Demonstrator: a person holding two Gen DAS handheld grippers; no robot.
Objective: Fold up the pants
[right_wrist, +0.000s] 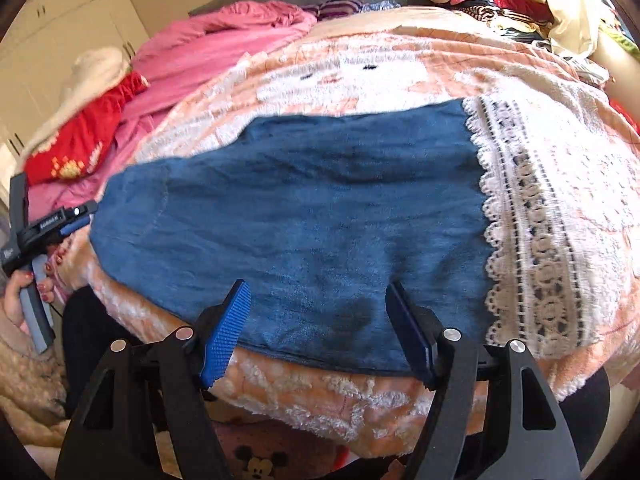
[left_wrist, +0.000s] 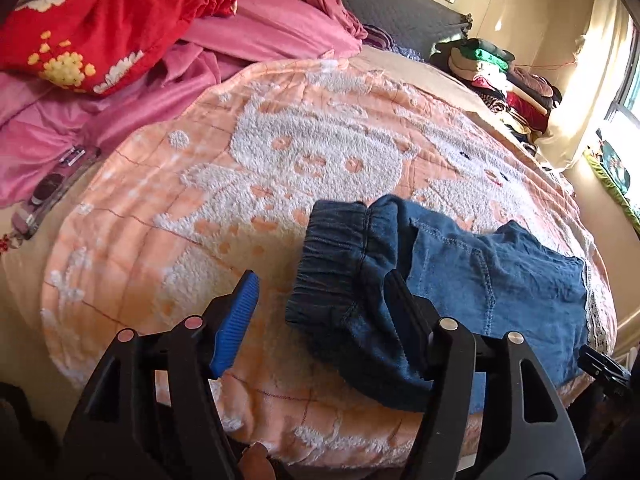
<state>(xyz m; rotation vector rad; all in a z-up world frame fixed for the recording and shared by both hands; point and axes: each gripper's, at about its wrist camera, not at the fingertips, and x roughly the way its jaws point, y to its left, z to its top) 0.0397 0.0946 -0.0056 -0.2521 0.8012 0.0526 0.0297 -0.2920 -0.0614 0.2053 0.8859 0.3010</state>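
Observation:
Blue denim pants with a white lace hem lie flat on the peach blanket, near the bed's front edge. In the left wrist view the elastic waistband is raised and folded back, draped over the right finger of my left gripper. Its blue left pad stands clear of the cloth, so the jaws are open. In the right wrist view my right gripper is open and straddles the near edge of the pants, its pads not pressing. The left gripper shows at the far left, held by a hand.
A pink quilt and a red flowered blanket are heaped at the far left of the bed. Stacked folded clothes sit at the far right by a bright window. A clear case lies on the bed's left edge.

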